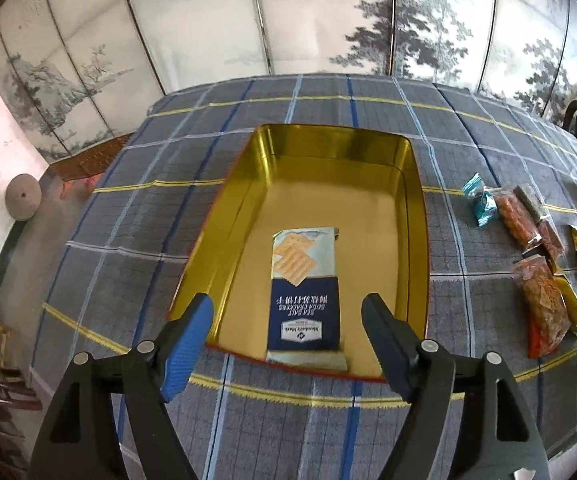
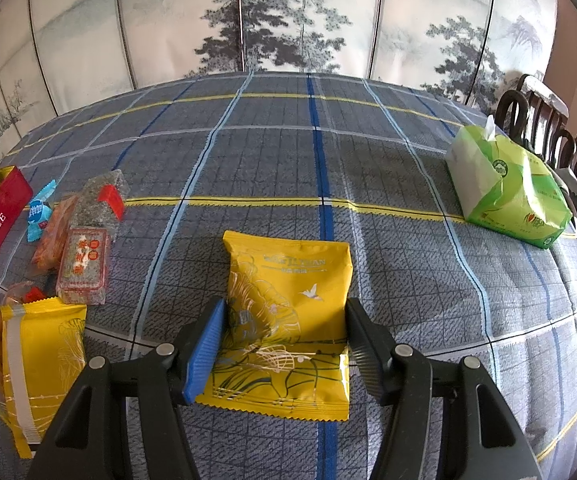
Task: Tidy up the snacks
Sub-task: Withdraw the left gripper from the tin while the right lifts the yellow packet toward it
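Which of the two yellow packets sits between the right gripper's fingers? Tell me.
The yellow packet printed with a small white bird, lying between the right gripper fingers. The other yellow packet lies off to the left, beside the clear-wrapped snacks.

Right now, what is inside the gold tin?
One soda cracker packet lies flat inside the gold tin, toward its near end; the remaining floor is bare. Whatever is under the packet is covered, and the left hand-held gripper hides part of the near rim.
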The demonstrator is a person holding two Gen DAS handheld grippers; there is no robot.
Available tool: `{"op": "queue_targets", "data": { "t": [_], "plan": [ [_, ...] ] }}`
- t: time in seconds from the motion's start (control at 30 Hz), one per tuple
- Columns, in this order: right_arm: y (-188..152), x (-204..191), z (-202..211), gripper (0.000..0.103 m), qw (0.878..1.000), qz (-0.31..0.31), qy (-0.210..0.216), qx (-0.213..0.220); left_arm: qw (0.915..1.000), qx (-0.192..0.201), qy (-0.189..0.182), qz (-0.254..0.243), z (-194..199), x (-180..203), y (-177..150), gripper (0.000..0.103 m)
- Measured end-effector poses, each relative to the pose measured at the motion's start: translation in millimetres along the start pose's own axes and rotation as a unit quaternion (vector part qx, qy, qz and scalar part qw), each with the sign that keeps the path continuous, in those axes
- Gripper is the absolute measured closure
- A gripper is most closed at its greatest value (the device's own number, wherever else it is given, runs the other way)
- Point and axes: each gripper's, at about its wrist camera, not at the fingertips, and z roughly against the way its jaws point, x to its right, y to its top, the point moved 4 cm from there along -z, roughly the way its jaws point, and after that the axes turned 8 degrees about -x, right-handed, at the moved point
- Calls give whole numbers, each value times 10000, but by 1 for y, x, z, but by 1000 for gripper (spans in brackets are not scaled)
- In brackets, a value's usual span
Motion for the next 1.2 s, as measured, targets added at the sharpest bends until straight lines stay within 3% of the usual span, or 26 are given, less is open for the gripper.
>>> {"op": "queue_targets", "data": {
  "t": [0.27, 0.53, 0.87, 1.2],
  "plan": [
    [10, 6, -1, 42, 9995, 16, -16, -303, 9994, 117, -246, 234, 18, 0, -22, 26],
    [17, 4, -2, 42, 9985, -115, -191, -496, 9988, 201, -148, 432, 28, -8, -37, 22],
    [10, -16, 2, 42, 9983, -121, -417, -401, 9967, 57, -336, 734, 21, -21, -51, 21],
    [22, -46, 39, 42, 9992, -155, -352, 48, 9950, 14, -280, 963, 16, -36, -63, 17]
  ]
}}
